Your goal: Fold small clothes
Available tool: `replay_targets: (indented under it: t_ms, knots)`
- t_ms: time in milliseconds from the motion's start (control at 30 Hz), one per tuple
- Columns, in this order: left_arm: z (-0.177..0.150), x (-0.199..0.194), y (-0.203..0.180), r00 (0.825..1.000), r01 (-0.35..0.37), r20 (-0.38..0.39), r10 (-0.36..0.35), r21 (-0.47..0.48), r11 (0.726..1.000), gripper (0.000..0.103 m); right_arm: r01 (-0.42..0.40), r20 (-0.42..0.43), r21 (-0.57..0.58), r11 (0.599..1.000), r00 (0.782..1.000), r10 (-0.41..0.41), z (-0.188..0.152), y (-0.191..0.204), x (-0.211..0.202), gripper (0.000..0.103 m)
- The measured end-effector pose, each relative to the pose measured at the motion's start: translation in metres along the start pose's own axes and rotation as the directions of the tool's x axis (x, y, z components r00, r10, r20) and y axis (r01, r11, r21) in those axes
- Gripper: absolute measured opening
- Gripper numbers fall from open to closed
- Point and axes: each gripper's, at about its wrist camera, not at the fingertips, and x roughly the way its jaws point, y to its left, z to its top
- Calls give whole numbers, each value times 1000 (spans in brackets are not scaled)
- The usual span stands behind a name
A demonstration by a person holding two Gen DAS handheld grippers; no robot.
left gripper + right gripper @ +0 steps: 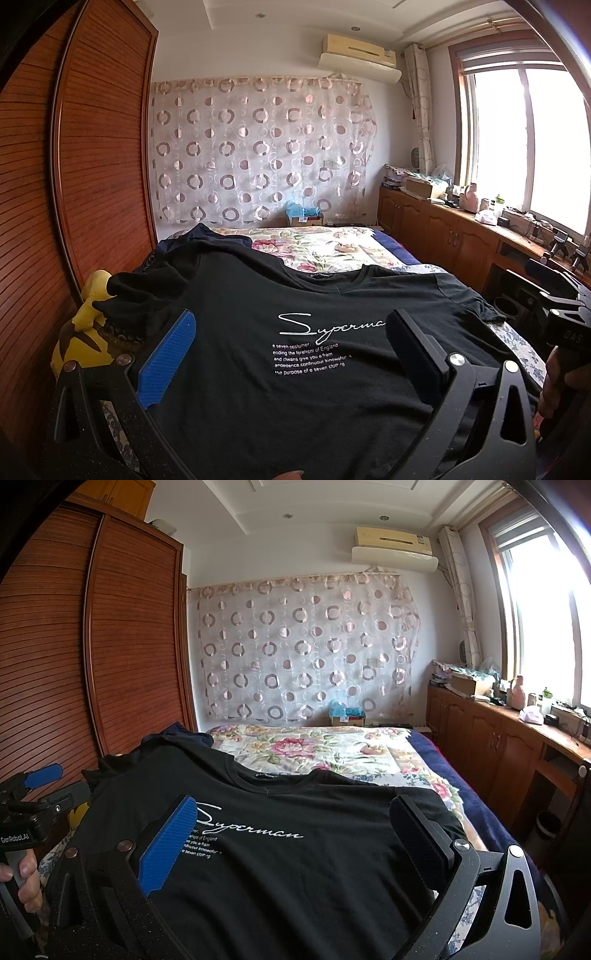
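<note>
A black T-shirt (pixel 295 387) with white "Superman" script (pixel 251 830) lies front up on the bed, collar (pixel 284 779) toward the far end. One sleeve is bunched at the left (pixel 144 295). My left gripper (pixel 291 350) hovers over the shirt's lower chest, open wide, with its blue pad (pixel 166 354) on the left and its black pad (pixel 413 350) on the right. My right gripper (pixel 291 838) stands just as wide open over the same area, nothing pinched. Each gripper shows at the edge of the other's view: the right gripper (pixel 565 321) and the left gripper (pixel 40 786), both held by hands.
A floral bedspread (pixel 325 749) covers the bed beyond the shirt. More dark clothes (pixel 188 240) are piled at the far left, beside a yellow plush toy (pixel 85 332). A wooden wardrobe (pixel 92 166) flanks the left; low cabinets (pixel 498 738) and a bin (pixel 546 827) line the right.
</note>
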Motion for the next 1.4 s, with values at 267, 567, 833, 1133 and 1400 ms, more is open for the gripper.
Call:
replay_targets:
  t_ms: [267,567,833,1133,1400]
  knots:
    - [0,0,0,1000,-1,2,1,1,1000,103,4,0,3,1000,1000,-4,-3,0,2,103]
    - [3,-2,-2,1000,-3,3,3,1,1000,103,6,4,6,1000,1000,-6,-4,2,2,103]
    - [13,-7,-9,1000,-6,11,6,0,1000,103,5,4,6,1000,1000,-5,-4,1,2,103]
    - [14,-8,-10,1000,-7,12,7,2,1000,103,6,4,7,1000,1000,-6,-4,1,2,103]
    - [13,-8,-10,1000,-8,14,8,3,1000,103,7,5,6,1000,1000,-7,-3,1,2,103]
